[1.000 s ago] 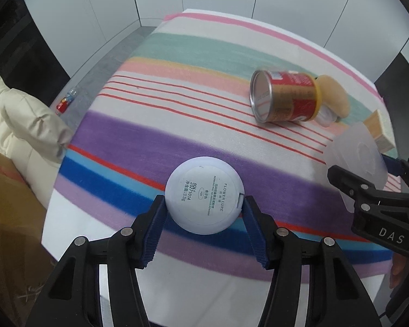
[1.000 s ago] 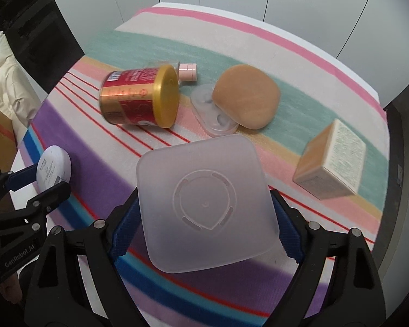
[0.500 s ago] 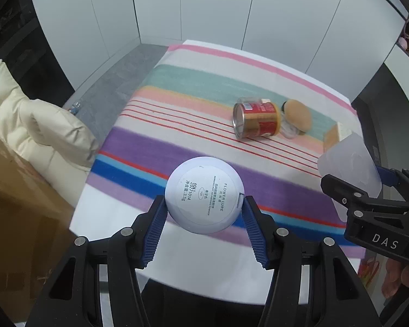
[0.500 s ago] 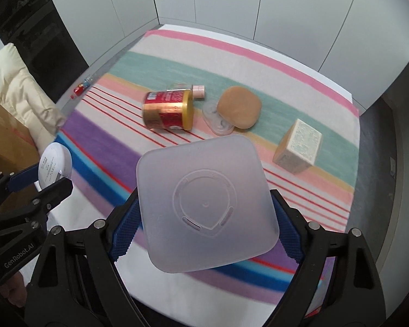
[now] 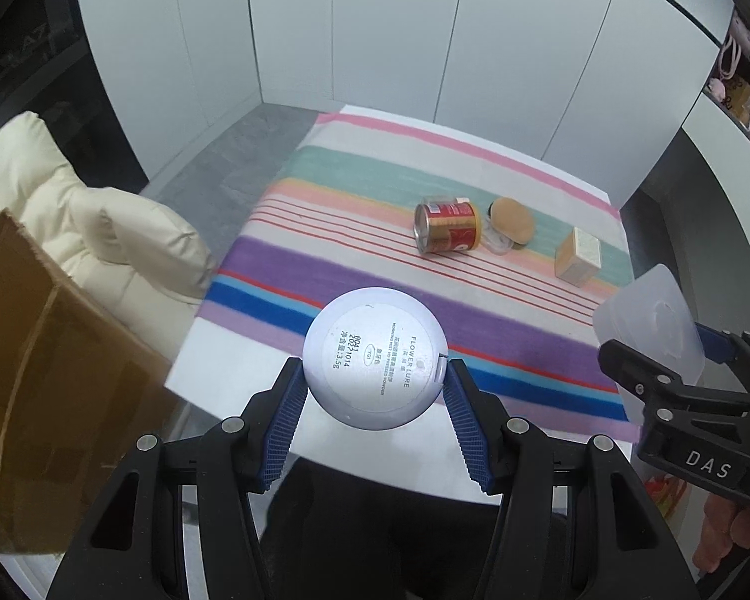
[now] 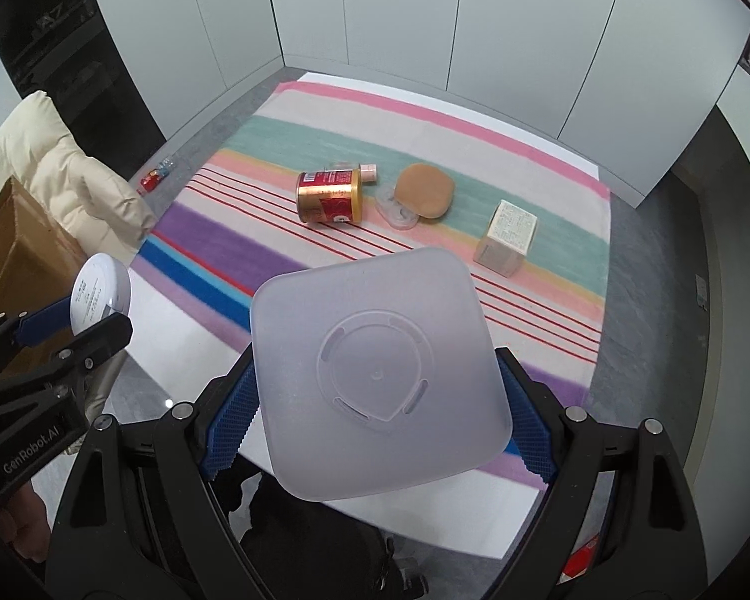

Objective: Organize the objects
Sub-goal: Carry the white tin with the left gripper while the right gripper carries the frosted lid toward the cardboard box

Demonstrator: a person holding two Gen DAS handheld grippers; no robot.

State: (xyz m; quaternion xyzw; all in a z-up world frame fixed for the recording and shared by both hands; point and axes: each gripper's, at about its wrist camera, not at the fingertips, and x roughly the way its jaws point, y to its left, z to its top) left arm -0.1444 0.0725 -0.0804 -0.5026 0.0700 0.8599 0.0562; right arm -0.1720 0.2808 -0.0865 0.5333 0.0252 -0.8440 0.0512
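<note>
Home room: striped tablecloth [image 6: 325,115], white cabinets [image 6: 400,15]

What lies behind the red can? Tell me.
A clear bottle with a pink cap lies right behind the can. The can hides most of its body, so its contents and label cannot be seen.

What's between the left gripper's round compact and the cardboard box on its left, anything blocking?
Nothing visible. The left gripper holds the round compact clear above the striped table. The cardboard box sits just left of it, open air between. The cream jacket lies behind the box, off that line.
</note>
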